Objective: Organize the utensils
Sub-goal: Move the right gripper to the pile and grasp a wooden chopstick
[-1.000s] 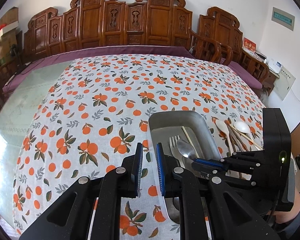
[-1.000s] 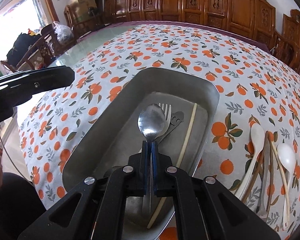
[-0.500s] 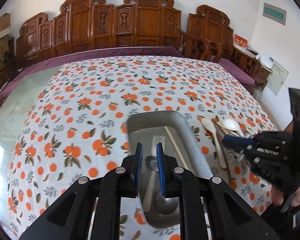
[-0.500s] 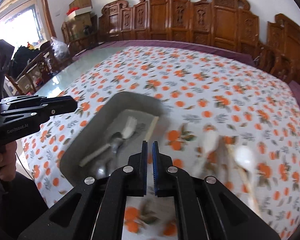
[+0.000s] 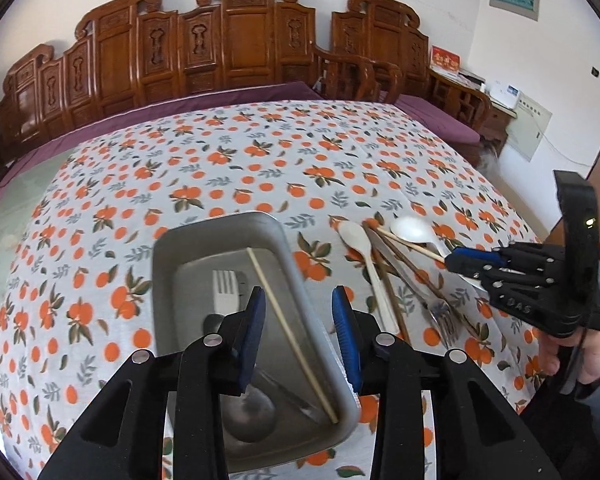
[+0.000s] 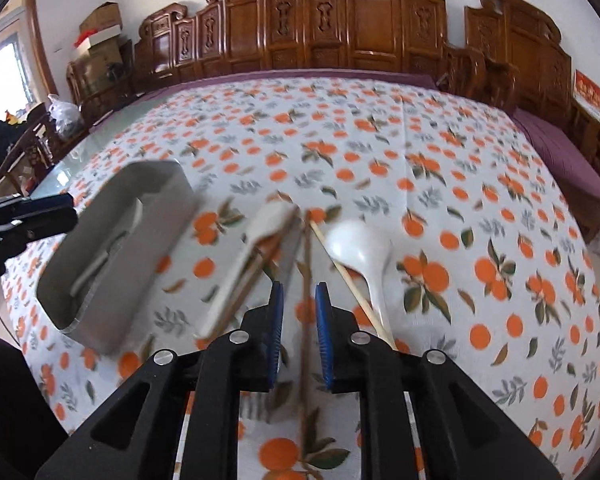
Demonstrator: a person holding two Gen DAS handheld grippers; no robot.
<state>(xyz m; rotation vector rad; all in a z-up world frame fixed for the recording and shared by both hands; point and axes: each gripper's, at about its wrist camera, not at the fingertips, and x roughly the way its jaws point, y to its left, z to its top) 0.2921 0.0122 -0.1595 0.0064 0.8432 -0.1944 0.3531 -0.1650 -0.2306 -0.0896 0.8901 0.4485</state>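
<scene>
A metal tray (image 5: 162, 276) lies on the orange-print cloth and holds a fork (image 5: 226, 290), a metal spoon (image 5: 248, 414) and a pale chopstick (image 5: 288, 330). My left gripper (image 5: 299, 334) is open and empty above the tray's near right side. To the tray's right lies a pile of utensils: white spoons (image 5: 412, 230), chopsticks and a metal fork (image 5: 440, 314). My right gripper (image 6: 298, 330) is open and empty, low over this pile, with a brown chopstick (image 6: 307, 280) between its fingers. The tray (image 6: 156, 208) shows at the left of the right wrist view.
The tablecloth (image 5: 260, 152) covers a large table with carved wooden chairs (image 5: 244, 40) behind it. A glass tabletop (image 6: 100, 140) shows bare at the left. A cabinet with small items (image 5: 496, 96) stands by the right wall.
The right gripper let go of the metal spoon in the tray, moved right to the utensil pile and opened. The left gripper opened wide over the tray.
</scene>
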